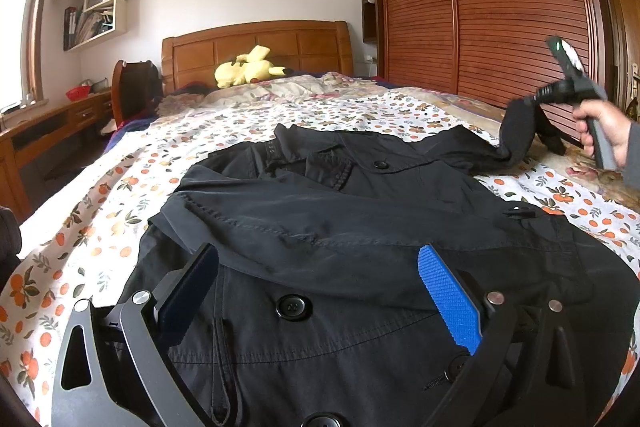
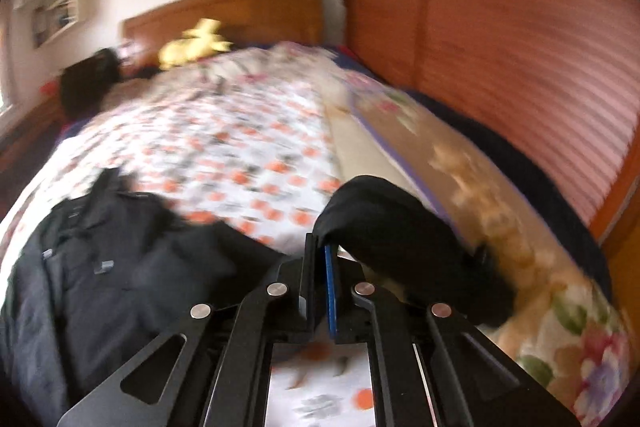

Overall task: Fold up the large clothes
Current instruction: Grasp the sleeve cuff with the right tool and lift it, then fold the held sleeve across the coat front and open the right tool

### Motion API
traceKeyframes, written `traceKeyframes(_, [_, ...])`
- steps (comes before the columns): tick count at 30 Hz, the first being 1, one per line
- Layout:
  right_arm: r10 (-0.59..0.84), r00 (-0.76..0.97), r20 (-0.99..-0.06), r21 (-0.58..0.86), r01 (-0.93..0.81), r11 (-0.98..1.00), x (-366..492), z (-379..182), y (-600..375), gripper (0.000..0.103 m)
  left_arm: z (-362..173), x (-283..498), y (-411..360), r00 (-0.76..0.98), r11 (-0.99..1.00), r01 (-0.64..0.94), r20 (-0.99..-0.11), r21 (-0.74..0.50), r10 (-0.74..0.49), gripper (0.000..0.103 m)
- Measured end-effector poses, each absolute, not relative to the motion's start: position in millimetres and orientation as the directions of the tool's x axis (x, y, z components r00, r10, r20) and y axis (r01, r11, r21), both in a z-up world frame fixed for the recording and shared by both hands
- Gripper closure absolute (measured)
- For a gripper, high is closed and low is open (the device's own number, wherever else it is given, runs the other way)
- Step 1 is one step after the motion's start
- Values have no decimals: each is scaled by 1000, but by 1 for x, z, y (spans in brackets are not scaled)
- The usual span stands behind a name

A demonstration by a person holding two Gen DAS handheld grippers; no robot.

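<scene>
Left wrist view: left gripper (image 1: 316, 303) wide open, empty, over coat (image 1: 320, 227) on bed (image 1: 100, 219). Beyond coat: right gripper (image 1: 534, 101) clamped on sleeve (image 1: 516, 135). Carry sleeve across coat's chest, keeping cloth taut, grip firm.

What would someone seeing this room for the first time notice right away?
A big black coat spread across the flowered bedsheet fills the foreground. At the right edge of the bed, the right gripper is shut on the coat's sleeve, which hangs lifted off the bed, while the left gripper sits open over the coat's buttoned front. Far back, a yellow plush toy lies against the wooden headboard.
</scene>
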State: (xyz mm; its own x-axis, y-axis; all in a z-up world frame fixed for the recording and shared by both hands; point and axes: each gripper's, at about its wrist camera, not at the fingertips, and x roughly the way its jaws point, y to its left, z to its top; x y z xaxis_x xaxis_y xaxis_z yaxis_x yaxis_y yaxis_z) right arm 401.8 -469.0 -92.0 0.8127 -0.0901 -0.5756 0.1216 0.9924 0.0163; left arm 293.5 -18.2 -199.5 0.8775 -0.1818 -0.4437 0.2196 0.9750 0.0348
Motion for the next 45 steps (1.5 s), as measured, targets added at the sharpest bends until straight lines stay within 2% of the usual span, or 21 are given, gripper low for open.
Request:
traceKeyframes(8, [52, 850, -524, -53, -94, 994, 366, -49, -373, 99, -196, 289, -13, 874, 973, 230, -445, 20, -197, 2])
traceKeyframes(23, [196, 817, -543, -94, -290, 952, 338, -40, -253, 99, -179, 265, 6, 880, 970, 242, -419, -5, -222, 2])
traceKeyframes(29, [265, 759, -595, -63, -373, 926, 324, -66, -214, 99, -174, 259, 16, 887, 973, 229, -409, -8, -213, 2])
traceKeyframes(37, [256, 659, -708, -41, -399, 916, 308, -128, -189, 98, -170, 250, 33, 891, 975, 220, -403, -14, -207, 2])
traceKeyframes(39, [236, 643, -729, -55, -398, 916, 304, -138, -184, 90, -169, 247, 37, 893, 976, 218, -400, -18, -207, 2])
traceKeyframes(41, [190, 659, -727, -103, -378, 920, 298, -143, -182, 55, -168, 245, 39, 893, 976, 216, -400, -21, -206, 2])
traceKeyframes(45, [175, 664, -727, -119, -373, 920, 287, -143, -183, 53, -167, 243, 41, 891, 976, 216, -407, -13, -203, 2])
